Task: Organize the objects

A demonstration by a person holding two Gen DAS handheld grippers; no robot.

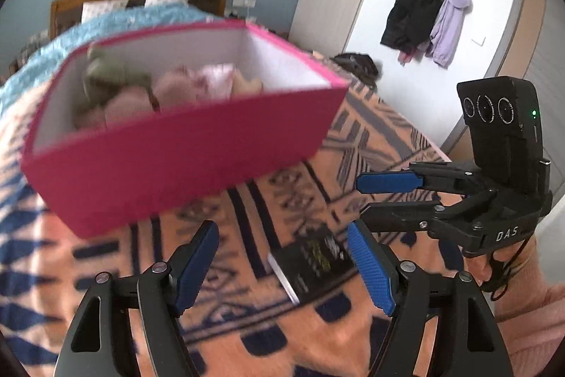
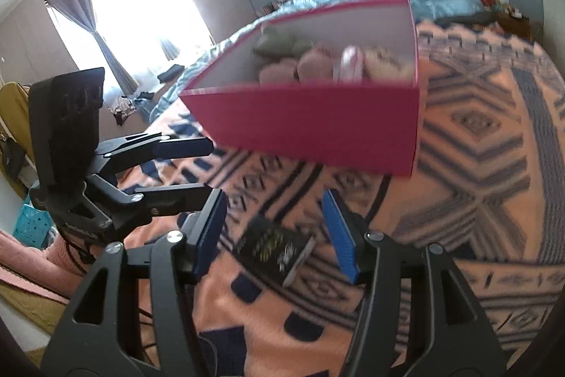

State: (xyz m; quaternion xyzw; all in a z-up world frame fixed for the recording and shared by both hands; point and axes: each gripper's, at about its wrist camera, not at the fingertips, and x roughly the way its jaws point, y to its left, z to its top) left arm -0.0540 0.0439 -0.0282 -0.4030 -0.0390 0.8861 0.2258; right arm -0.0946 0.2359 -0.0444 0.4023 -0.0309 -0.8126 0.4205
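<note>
Pink box [image 1: 183, 161] beyond dark book [image 1: 310, 262] — patterned blanket [image 1: 370, 136] beneath.

Dark book [image 2: 273, 248] between spread claw [image 2: 273, 232] fingers

Book [image 1: 310, 262] on blanket [image 1: 370, 136], before box [image 1: 176, 129] of soft toys [image 1: 141, 90].

left gripper [image 1: 282, 271]: black frame, blue ribbed pads [image 1: 370, 271], silver screws | right gripper [image 2: 272, 235]: same build, white "DAS" lettering on body, black camera block on top, three round lenses, green light lit | cable: thin, black | sleeve [image 1: 529, 317]: pink knit
</note>
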